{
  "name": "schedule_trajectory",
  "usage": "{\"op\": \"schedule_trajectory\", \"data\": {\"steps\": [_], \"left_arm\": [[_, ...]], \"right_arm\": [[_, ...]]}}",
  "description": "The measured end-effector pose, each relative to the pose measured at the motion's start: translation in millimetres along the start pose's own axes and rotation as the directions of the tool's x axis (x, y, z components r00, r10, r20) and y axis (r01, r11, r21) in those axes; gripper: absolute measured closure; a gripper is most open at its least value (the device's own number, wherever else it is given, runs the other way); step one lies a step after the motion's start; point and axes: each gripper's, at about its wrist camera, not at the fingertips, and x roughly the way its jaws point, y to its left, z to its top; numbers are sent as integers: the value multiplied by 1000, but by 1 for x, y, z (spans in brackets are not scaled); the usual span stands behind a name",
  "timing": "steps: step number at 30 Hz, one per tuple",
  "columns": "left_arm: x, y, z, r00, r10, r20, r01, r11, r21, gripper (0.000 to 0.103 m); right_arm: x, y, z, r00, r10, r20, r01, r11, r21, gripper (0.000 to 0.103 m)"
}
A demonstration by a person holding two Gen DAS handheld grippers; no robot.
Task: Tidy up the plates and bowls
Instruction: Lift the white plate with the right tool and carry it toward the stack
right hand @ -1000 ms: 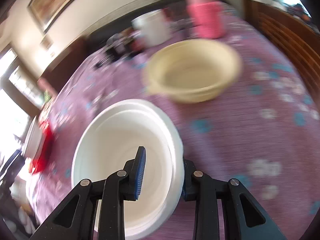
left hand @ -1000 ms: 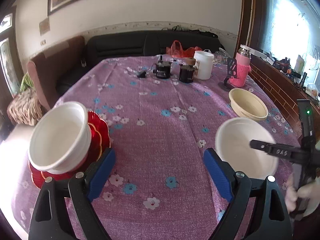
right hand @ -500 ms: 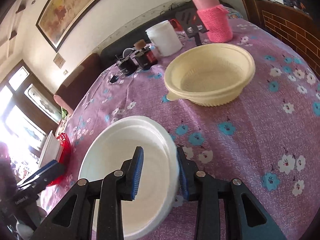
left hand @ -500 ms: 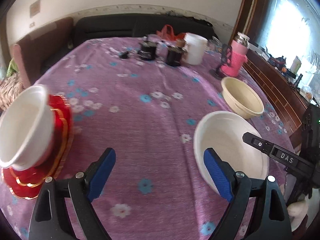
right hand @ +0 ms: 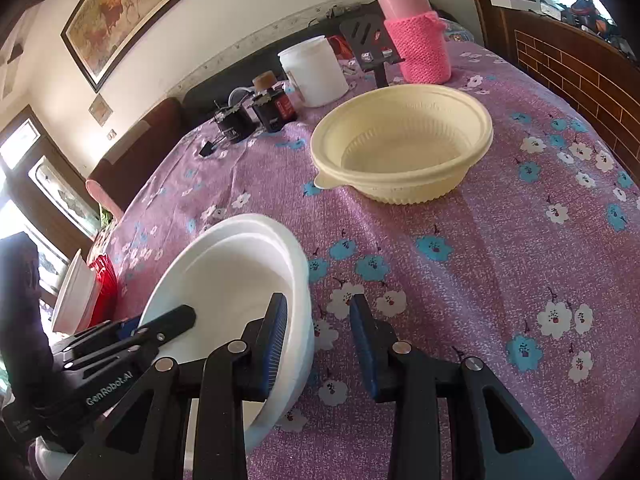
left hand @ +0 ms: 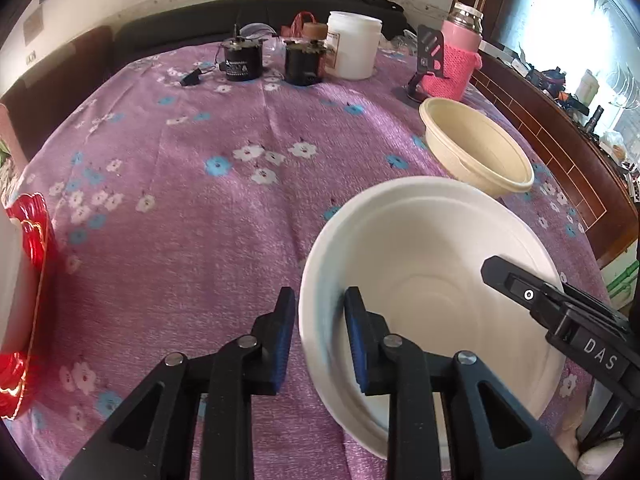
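Far ahead of the fingers, at the back of the flowered purple tablecloth: two black cylinders, a white jar, a black phone stand and, touching it, a pink-sleeved flask (steel-capped). Above left, a framed painting.

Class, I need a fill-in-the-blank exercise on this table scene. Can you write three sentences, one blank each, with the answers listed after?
1. The left gripper and the right gripper each straddle the ___ of the white bowl.
2. The cream bowl stands on the flowered tablecloth and holds nothing: it is ___.
3. The bottle behind the cream bowl wears a knitted sleeve coloured ___.

Missing words: rim; empty; pink.
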Motion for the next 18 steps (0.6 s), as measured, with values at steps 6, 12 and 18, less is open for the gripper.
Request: {"op": "schedule_trajectory", "data": {"steps": [6, 12, 18], "left_arm": [[0, 0, 0, 1000, -10, 3, 10, 1000, -13, 79], [7, -2, -4, 999, -39, -25, 39, 999, -14, 79], [-10, -9, -7, 999, -17, 32, 16, 999, 39, 92]], "right_arm": [[5, 8, -3, 1000, -24, -18, 24, 999, -43, 68], [8, 13, -7, 999, -41, -13, 40, 997, -60, 88], [3, 15, -7, 999, -30, 20, 31, 997, -65, 93]]}}
